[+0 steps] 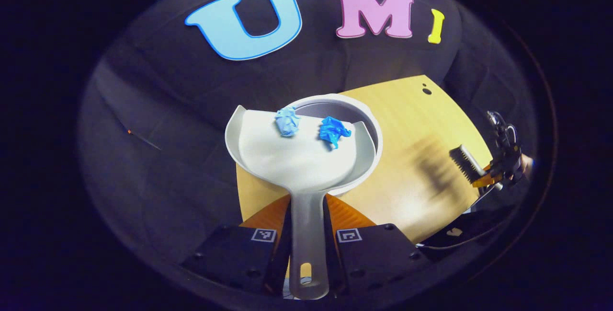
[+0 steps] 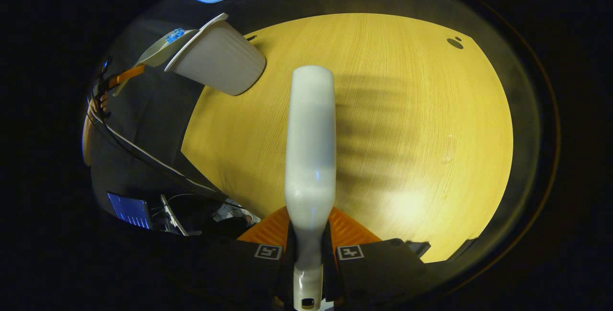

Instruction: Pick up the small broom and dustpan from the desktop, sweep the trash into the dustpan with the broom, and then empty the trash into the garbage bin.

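My left gripper (image 1: 309, 205) is shut on the handle of a pale dustpan (image 1: 297, 157). The pan hangs over the mouth of a round grey garbage bin (image 1: 368, 119). Two crumpled blue scraps (image 1: 287, 121) (image 1: 334, 131) lie near the pan's front lip. At the far right, the other gripper (image 1: 493, 177) holds a small broom (image 1: 467, 162) with dark bristles. In the right gripper view my right gripper (image 2: 310, 224) is shut on the broom's white handle (image 2: 311, 124), which is held above the table. The bin (image 2: 220, 62), the dustpan (image 2: 158, 50) and the blue scraps (image 2: 175, 35) sit at upper left.
The wooden table (image 2: 407, 109) stretches bare under the broom, with a small dark hole (image 2: 454, 42) near its far corner. The bin stands at the table's left edge. Cables and a lit screen (image 2: 127, 210) lie below the table's near-left edge.
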